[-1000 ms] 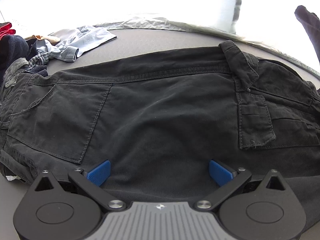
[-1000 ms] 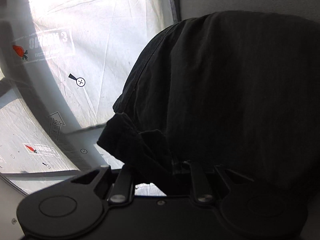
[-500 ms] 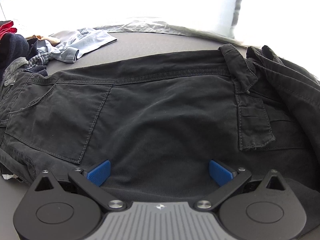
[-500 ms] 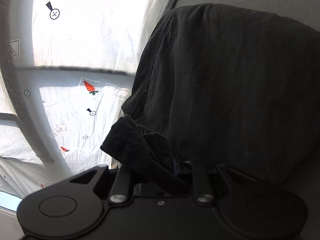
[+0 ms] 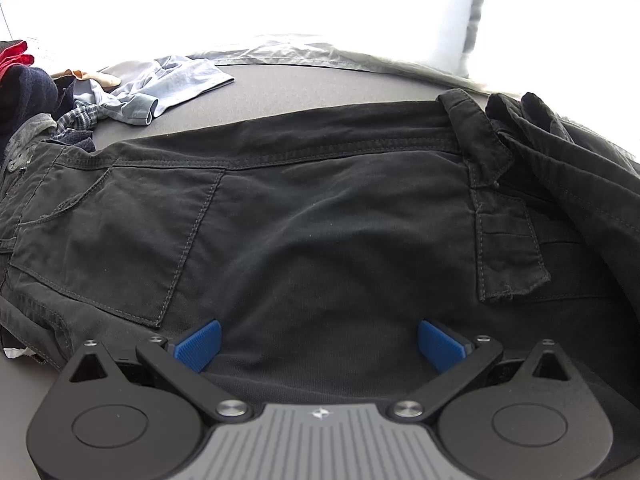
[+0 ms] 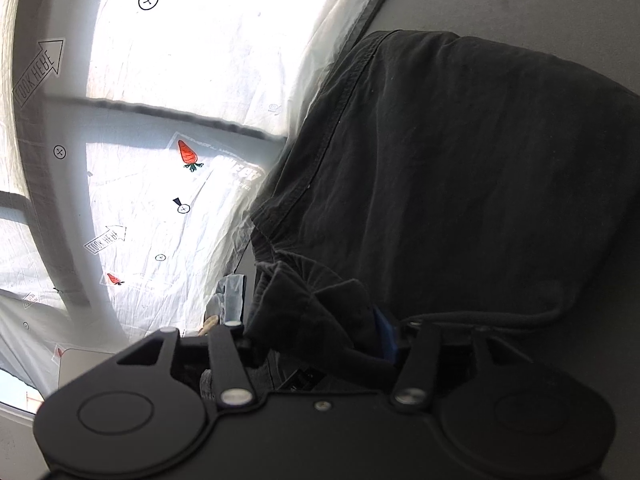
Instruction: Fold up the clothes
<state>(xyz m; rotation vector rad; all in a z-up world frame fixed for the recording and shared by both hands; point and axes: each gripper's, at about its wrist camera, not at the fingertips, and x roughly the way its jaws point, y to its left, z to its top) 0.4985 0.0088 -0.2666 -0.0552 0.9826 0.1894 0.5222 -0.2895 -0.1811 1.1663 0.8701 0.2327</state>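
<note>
Black trousers (image 5: 320, 220) lie flat on the grey table, back pocket to the left. Their leg end (image 5: 560, 152) is folded over onto the right part. My left gripper (image 5: 318, 344) stands open just above the near edge of the trousers, blue pads wide apart with nothing pinched. In the right wrist view, the trousers (image 6: 460, 160) hang as a dark sheet ahead. My right gripper (image 6: 320, 340) is opening. A bunched hem still lies between its fingers, and one blue pad (image 6: 385, 332) shows bare beside the cloth.
A light blue garment (image 5: 168, 80) and a pile of dark, checked and red clothes (image 5: 32, 92) sit at the far left. Bare grey table (image 5: 320, 92) runs behind the trousers. A white sheet printed with carrots and arrows (image 6: 160, 120) hangs beyond.
The trouser leg has come in from the right and now lies over the right part of the trousers. My right gripper rose and rolled, and its jaws have spread. The left gripper stayed put.
</note>
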